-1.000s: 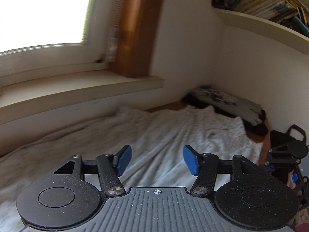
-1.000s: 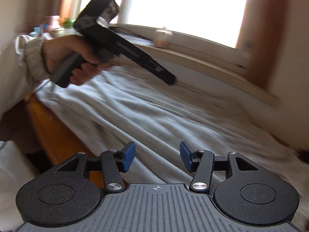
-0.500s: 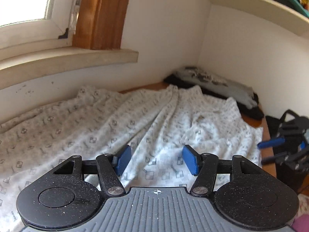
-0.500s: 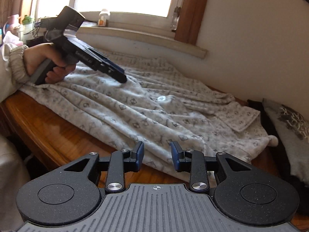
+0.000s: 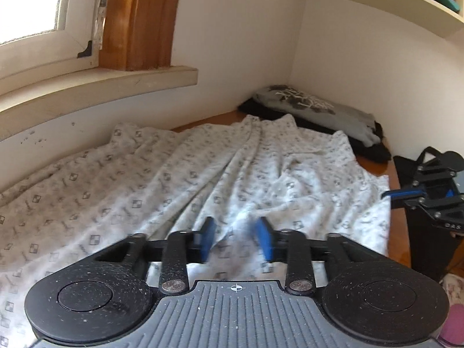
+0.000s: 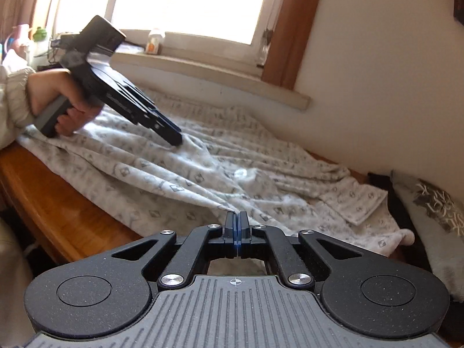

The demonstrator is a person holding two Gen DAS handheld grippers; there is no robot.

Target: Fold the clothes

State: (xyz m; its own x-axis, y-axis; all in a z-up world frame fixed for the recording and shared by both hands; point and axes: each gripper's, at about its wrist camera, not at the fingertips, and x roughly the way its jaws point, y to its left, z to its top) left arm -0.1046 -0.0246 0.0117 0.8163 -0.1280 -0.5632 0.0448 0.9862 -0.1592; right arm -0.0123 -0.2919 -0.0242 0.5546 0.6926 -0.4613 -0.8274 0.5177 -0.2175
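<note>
Right hand-held gripper has just been closing, and its blue pads now stand pressed together at the near hem of the garment; a ridge of cloth runs up to the tips, so it looks pinched on that edge, though how much fabric sits between the pads cannot be made out. Left hand-held gripper has also just been closing but is only partly drawn in: its pads are apart, blurred, with a raised fold of the garment between them and not yet clamped. From the right wrist view that same left hand-held gripper, carried by a hand in a pale sleeve, dips its tip into the cloth nearer the window than the right one.

Judged from this, the step in hand is taking hold of two points of the garment before the first fold. Next, the left pads need to finish closing on the fold; then both holds should lift together and carry one side across, keeping the cloth taut enough not to bunch.

The garment, white with a small grey print, lies spread and wrinkled on a wooden surface below the window sill. Beyond the garment, away from the window, in the corner, lie a grey printed cloth and something black. A shelf with books runs above that corner. Small bottles stand on the sill.
</note>
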